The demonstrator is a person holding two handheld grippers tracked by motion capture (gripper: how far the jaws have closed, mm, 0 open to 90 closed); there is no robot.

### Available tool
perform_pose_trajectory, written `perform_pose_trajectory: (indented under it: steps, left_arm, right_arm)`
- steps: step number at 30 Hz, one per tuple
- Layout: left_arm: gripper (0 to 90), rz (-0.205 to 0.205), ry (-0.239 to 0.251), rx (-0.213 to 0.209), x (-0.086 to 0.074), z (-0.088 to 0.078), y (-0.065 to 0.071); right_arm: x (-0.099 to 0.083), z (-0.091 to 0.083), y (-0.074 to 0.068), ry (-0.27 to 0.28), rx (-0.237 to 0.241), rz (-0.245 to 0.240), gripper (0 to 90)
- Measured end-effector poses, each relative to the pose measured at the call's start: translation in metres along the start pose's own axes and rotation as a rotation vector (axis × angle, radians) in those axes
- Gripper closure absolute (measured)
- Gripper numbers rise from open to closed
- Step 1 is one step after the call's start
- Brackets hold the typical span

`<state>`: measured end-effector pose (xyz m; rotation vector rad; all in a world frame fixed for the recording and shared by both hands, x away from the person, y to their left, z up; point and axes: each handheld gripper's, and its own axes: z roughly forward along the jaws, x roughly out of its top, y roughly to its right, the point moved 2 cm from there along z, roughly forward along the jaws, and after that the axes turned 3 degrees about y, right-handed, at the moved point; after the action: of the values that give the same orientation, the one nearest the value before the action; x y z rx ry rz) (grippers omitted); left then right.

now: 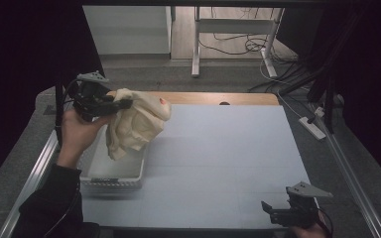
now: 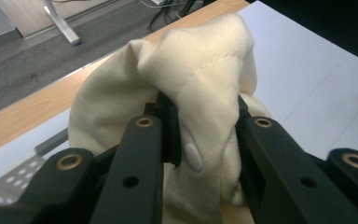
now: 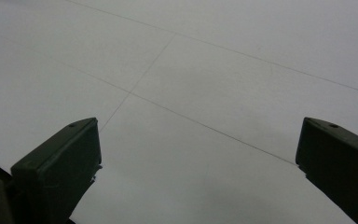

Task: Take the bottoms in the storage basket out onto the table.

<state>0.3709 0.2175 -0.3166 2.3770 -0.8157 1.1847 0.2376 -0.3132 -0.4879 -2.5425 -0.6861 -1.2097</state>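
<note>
Overhead, the high view shows the left gripper [image 1: 124, 104] raised above the far left part of the worktop [image 1: 218, 163], its 2 jaws clamped on a bunch of cream cloth [image 1: 136, 124]. The cloth hangs down from the grip in loose folds, its lower end dangling over a white perforated basket [image 1: 114, 181] that sits on the left side of the worktop. A small pinkish mark shows on the cloth's upper right edge. The right gripper [image 1: 273, 208] sits low at the near right corner, well apart from the cloth and the basket, jaws spread.

Next, the left gripper view looks along the 2 black jaws, with the cloth [image 2: 191, 93] bunched between them and pressed on both sides (a small pale button sits on the fabric by the left jaw). A corner of the basket [image 2: 18, 175] shows at lower left, below the cloth.

Last, the right gripper view has the 2 jaws standing wide apart over the bare pale worktop [image 3: 191, 70], nothing between them.
</note>
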Motion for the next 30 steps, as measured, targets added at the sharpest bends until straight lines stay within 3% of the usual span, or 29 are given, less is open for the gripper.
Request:
perform_pose_trajectory:
  steps: [13, 30]
  left_arm:
    - [75.3, 0.064, -0.025, -0.087, 0.021, 0.031, 0.03]
    - [75.4, 0.136, -0.06, -0.153, 0.041, 0.07, 0.067]
  right_arm:
    - [0.0, 0.0, 0.001, 0.004, 0.002, 0.005, 0.5]
    - [0.0, -0.001, 0.001, 0.007, 0.008, 0.006, 0.5]
